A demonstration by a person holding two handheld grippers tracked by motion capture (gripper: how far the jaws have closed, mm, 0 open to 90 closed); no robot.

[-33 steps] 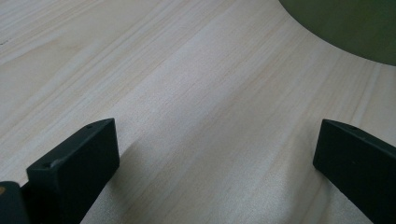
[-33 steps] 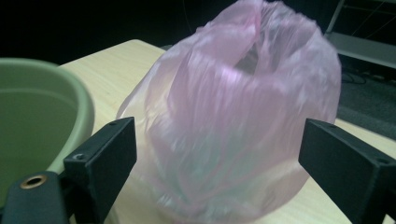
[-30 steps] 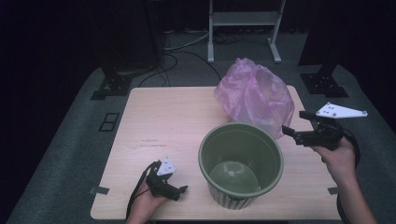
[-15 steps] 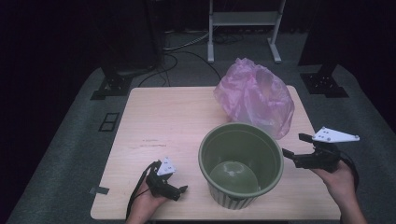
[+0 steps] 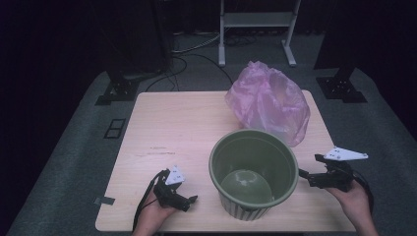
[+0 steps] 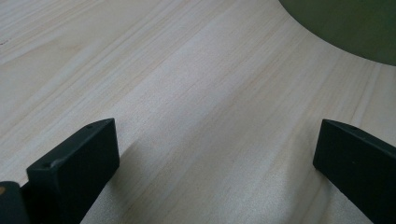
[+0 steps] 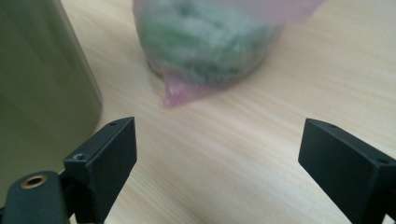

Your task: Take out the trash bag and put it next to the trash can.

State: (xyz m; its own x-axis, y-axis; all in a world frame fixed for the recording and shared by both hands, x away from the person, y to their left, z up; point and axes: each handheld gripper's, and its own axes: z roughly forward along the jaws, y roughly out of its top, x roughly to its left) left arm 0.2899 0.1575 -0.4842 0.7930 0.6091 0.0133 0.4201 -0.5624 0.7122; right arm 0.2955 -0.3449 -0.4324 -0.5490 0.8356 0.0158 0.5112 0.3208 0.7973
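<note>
Left black two-jaw gripper (image 5: 189, 199) low, jaws wide apart; right black two-jaw gripper (image 5: 306, 176) likewise (both hand-held).

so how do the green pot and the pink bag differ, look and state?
The green pot is rigid, opaque and ribbed, standing upright with an open mouth; the pink bag is soft, crumpled and translucent. The pot looks empty inside, while the bag holds greenish material, seen through it in the right gripper view. The pot sits near the table's front edge, the bag behind it. Both rest on the table, ungripped.
</note>
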